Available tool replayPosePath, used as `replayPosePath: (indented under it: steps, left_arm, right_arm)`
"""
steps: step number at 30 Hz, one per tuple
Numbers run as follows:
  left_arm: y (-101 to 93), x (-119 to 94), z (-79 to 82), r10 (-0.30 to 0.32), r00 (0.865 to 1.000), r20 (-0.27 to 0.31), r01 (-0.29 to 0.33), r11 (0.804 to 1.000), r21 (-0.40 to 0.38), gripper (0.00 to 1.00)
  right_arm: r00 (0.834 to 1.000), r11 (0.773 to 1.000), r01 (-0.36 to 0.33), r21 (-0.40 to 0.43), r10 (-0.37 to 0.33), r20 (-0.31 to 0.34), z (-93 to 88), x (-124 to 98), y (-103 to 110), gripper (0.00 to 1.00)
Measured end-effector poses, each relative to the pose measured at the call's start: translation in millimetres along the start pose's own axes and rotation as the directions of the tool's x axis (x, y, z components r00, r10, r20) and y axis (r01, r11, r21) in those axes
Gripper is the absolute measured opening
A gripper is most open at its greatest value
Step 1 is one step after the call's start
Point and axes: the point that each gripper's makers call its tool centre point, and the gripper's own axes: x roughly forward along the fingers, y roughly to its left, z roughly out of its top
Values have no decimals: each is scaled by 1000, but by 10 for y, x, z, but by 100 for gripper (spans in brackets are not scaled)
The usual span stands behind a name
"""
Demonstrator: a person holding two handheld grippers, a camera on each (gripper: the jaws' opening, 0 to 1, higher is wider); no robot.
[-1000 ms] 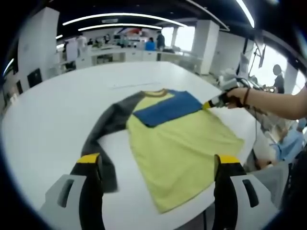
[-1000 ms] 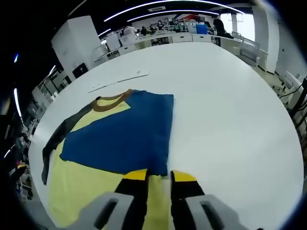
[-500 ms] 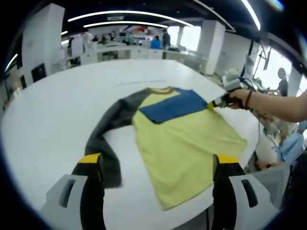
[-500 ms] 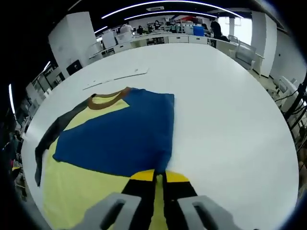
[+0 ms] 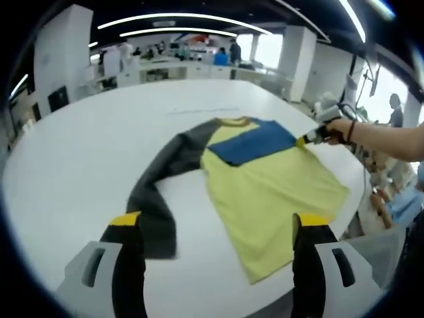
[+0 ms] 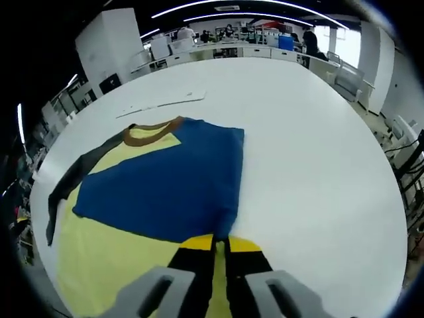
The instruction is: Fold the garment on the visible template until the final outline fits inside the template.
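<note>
Shirt (image 5: 265, 179): yellow body, blue panel (image 6: 165, 182), grey sleeve (image 5: 159, 199), flat on white table (image 5: 66, 165).

Right gripper (image 6: 220, 246): my jaws pinched together on the shirt's edge below the blue panel.

Left gripper (image 5: 215, 228): my jaws wide apart, empty, above the sleeve end.

Handling advice: I'd keep the pinch firm, lift low, fold slowly, avoid wrinkles.

Containers: none seen.

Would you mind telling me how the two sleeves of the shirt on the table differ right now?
The grey sleeve lies stretched out flat on the white table, away from the body; the blue sleeve is folded across the yellow chest. The grey sleeve lies free between the open left claw tips, ungripped; the blue sleeve's edge is pinched by the shut right claw. Both belong to one yellow shirt.
</note>
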Motion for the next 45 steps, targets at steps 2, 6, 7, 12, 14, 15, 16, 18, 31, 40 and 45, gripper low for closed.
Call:
replayPosePath:
  steps: [2,6,7,12,14,15,16,18,31,40,45]
  left_arm:
    - [23,3,-7,3,1000,-1,-3,1000,-3,88]
    - [51,5,-35,8,1000,-9,-8,1000,-7,88]
    - [64,6,-47,11,1000,-13,-11,1000,-8,88]
    - [97,3,-55,15,1000,-11,-16,1000,-13,88]
    - [97,2,-57,18,1000,-13,-19,1000,-13,88]
    - [95,2,-59,18,1000,-14,-18,1000,-12,88]
    - [107,5,-64,19,1000,-15,-19,1000,-13,88]
    - [111,5,-67,20,1000,-17,-20,1000,-12,88]
    - [143,-15,-76,42,999,-15,-43,999,-29,86]
    - [245,-59,-110,74,997,-3,-74,993,-87,83]
    - [315,-78,-145,114,993,-4,-114,988,-107,78]
  right_arm:
    - [1000,1000,-1,-3,1,-3,21,10,-46,0]
    - [1000,1000,-4,-15,3,-10,19,-7,-86,1]
    - [1000,1000,-4,-21,4,-11,17,-12,-88,1]
    - [1000,1000,-1,6,1,-12,14,-22,-186,1]
    - [1000,1000,-1,9,1,-13,18,-21,-205,1]
    - [1000,1000,-1,9,1,-13,18,-21,-205,1]
    - [1000,1000,-2,9,2,-14,17,-22,-197,1]
    - [1000,1000,-5,7,5,-15,24,-16,-212,1]
    - [989,984,-94,-153,109,96,263,-192,-1,51]
    - [956,944,-198,-264,245,161,325,-585,340,85]
    - [946,932,-209,-294,269,179,328,-719,370,92]
